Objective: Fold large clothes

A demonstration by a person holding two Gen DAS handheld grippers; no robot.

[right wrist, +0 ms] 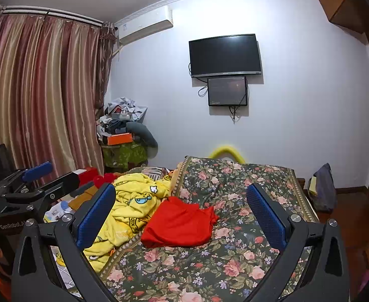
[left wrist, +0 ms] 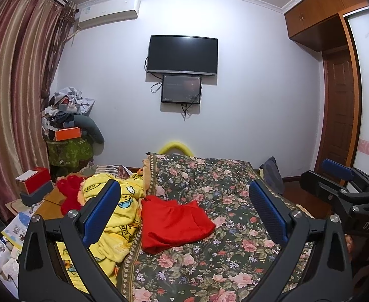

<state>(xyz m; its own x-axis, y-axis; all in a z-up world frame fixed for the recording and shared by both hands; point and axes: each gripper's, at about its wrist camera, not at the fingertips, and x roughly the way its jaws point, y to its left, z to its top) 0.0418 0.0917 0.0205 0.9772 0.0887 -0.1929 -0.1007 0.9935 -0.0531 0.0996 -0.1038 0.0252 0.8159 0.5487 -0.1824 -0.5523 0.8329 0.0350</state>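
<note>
**Two open grippers above a red garment on the bed**

Both grippers hang over the near end of the bed with nothing between their fingers. The left gripper point(left wrist: 183, 209) has its blue-padded fingers spread wide apart, and the right gripper point(right wrist: 180, 207) is spread just as wide. Each one shows at the edge of the other's view, the right gripper point(left wrist: 340, 176) off to the right and the left gripper point(right wrist: 37, 173) off to the left, clear of the cloth.

Beyond the fingers, a red garment point(left wrist: 172, 224) lies crumpled in a loose heap on the floral bedspread point(left wrist: 222, 259), touched by neither gripper. Its left edge lies against a rumpled yellow blanket point(left wrist: 114, 226) with cartoon prints, which covers the left side of the bed.

Farther back, a yellow curved rail point(left wrist: 175, 148) rises behind the bed's far end. In the left corner stands a pile of clutter point(left wrist: 68, 120) beside striped curtains point(left wrist: 15, 88). On the far wall hang a dark television point(left wrist: 182, 52) and a smaller screen point(left wrist: 181, 89) below it.
</note>
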